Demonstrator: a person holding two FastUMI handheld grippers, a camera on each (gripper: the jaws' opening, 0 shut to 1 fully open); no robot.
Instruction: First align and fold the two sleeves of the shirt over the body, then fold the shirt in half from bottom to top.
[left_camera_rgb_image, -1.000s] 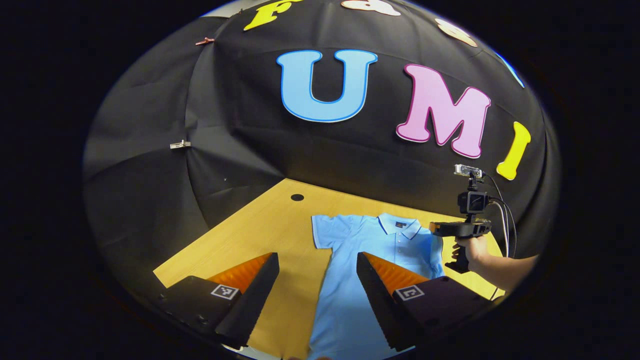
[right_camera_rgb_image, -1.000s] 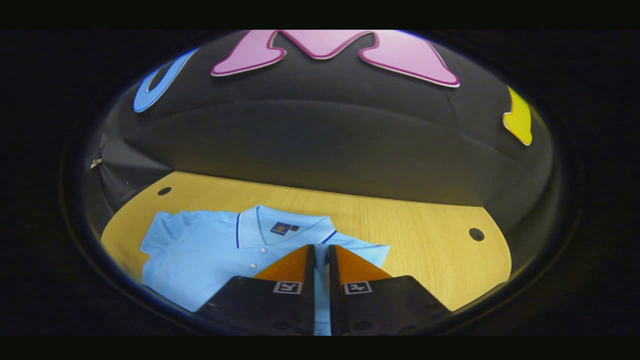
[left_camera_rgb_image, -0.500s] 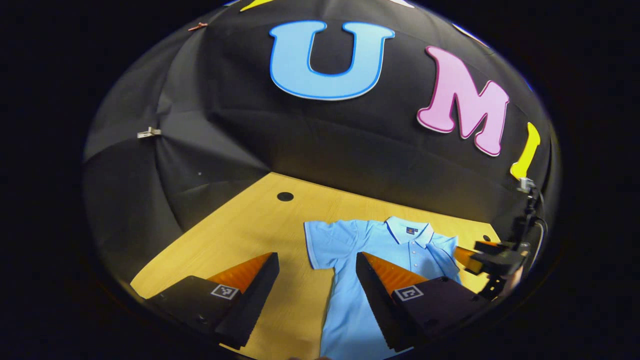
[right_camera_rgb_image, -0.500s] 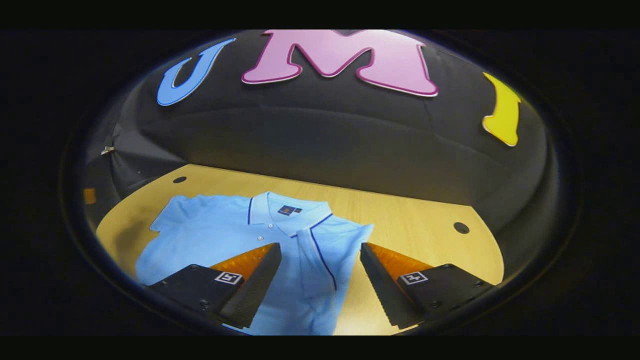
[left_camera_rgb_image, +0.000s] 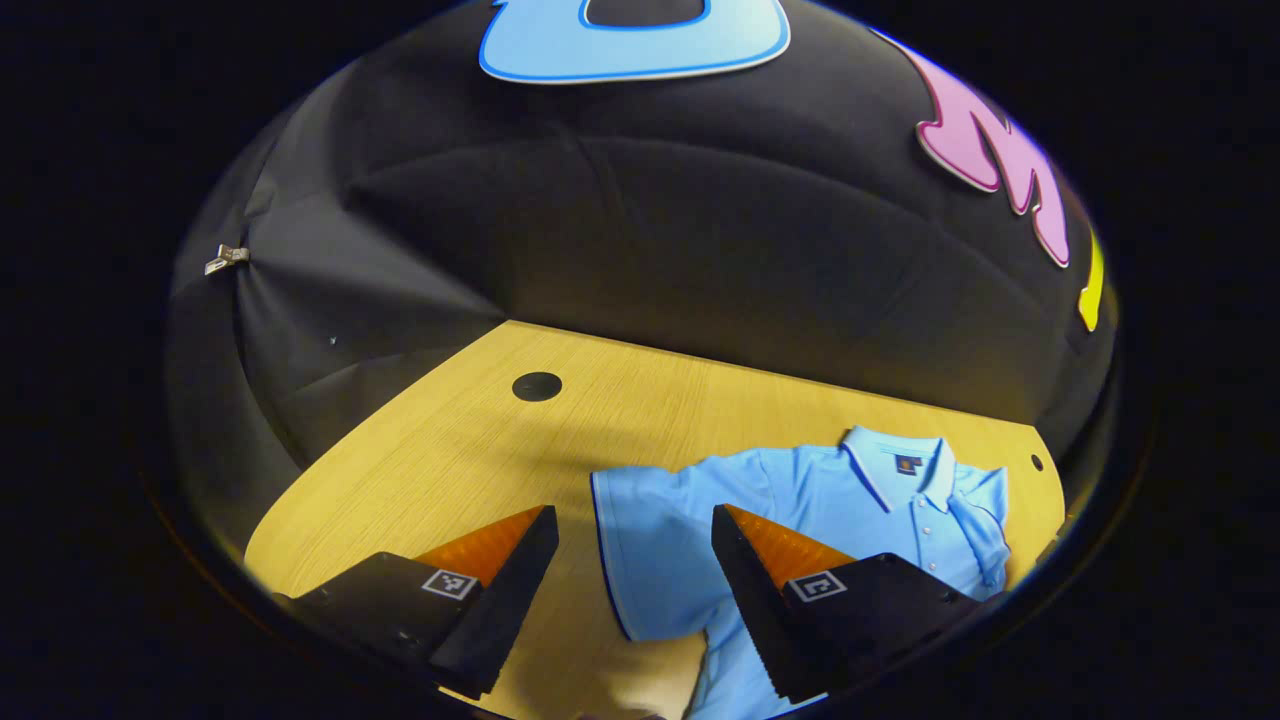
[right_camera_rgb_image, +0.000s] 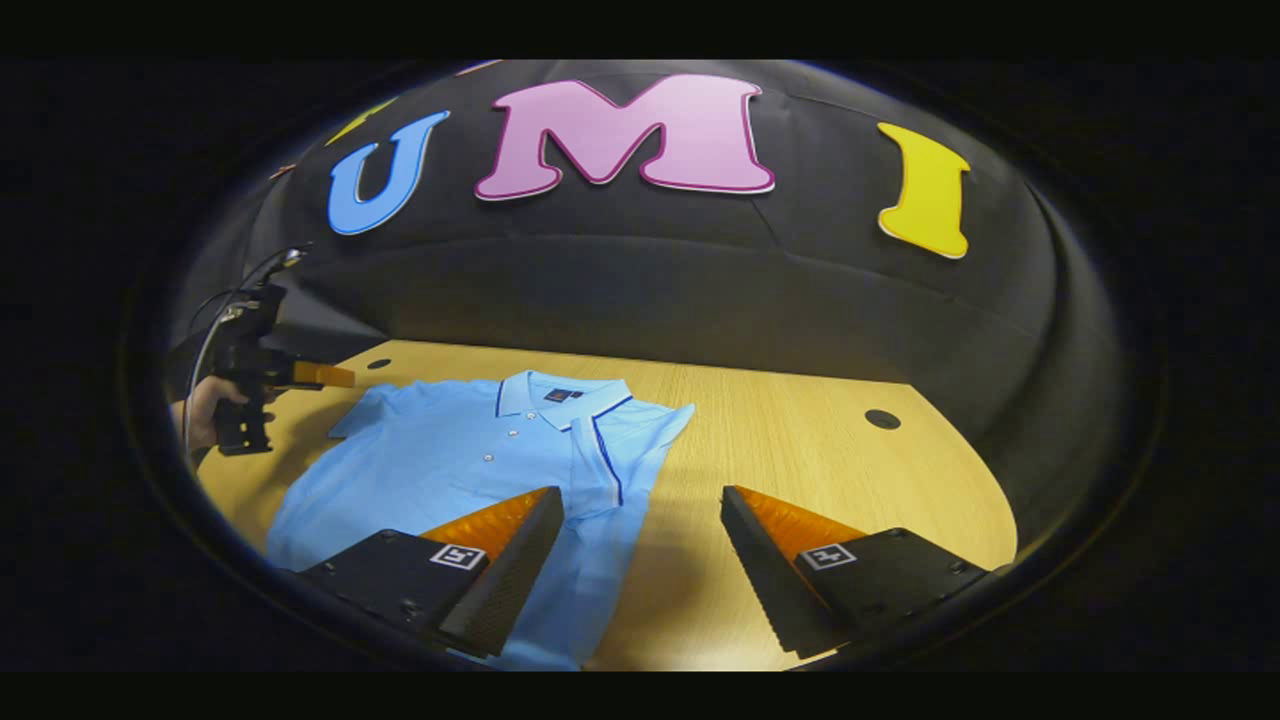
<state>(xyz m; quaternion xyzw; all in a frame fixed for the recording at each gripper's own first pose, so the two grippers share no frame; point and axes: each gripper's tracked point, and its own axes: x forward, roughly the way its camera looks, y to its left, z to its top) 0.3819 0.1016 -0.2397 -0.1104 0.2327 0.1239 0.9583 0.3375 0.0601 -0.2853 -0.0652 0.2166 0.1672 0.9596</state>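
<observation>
- Left gripper view: the left gripper hangs over the wooden table with its jaws spread wide, gripping nothing; the left sleeve of the light blue polo shirt lies flat between them.
- Right gripper view: the right gripper is likewise spread and empty, above the shirt's right edge.
- The right sleeve lies folded over the body, its dark-trimmed hem beside the collar.
- A hand holds the left gripper beside the other sleeve.

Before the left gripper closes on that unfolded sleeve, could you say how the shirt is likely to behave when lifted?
Likely floppy: the shirt lies flat on the table, its right sleeve already folded over. The left sleeve would probably drape from the left gripper. Seemingly light; it may drag.
</observation>
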